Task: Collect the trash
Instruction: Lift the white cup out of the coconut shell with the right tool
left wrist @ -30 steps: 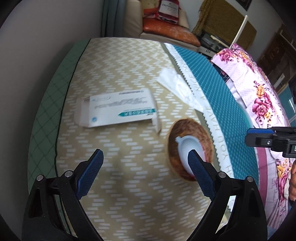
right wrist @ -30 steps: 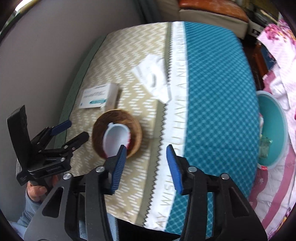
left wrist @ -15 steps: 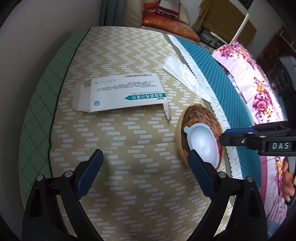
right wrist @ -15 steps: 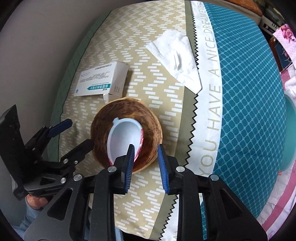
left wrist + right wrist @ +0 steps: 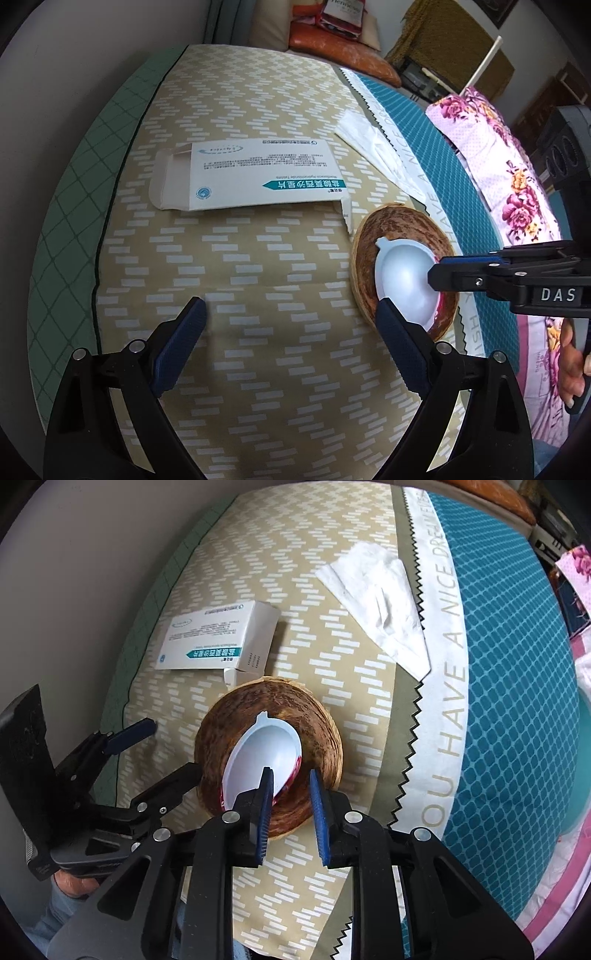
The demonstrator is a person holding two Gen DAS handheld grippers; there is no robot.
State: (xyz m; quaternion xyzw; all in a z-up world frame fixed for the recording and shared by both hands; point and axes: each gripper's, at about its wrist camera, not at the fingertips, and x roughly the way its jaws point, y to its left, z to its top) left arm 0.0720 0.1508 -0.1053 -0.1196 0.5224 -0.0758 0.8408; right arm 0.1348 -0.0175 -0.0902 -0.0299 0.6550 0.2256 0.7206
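A brown coconut-shell bowl [image 5: 303, 716] sits on the patterned cloth and holds a white plastic lid with a red rim [image 5: 258, 760]. My right gripper [image 5: 291, 794] is over the bowl's near side, jaws narrowly open astride the lid's red edge, not closed on it. It also shows in the left wrist view [image 5: 443, 269] at the lid [image 5: 402, 277] in the bowl [image 5: 402, 229]. My left gripper [image 5: 291, 332] is wide open and empty, left of the bowl. A flattened white medicine box [image 5: 258, 173] and a crumpled white tissue [image 5: 380, 602] lie beyond.
The surface is a cushion with a beige zigzag half [image 5: 221, 258] and a teal half [image 5: 517, 664]. A grey wall is at the left. A floral cloth [image 5: 517, 173] hangs at the right. A teal basin edge [image 5: 583, 738] shows at the far right.
My right gripper has moved forward and down onto the bowl and narrowed its jaws around the lid's edge. My left gripper has come closer to the box and stayed open.
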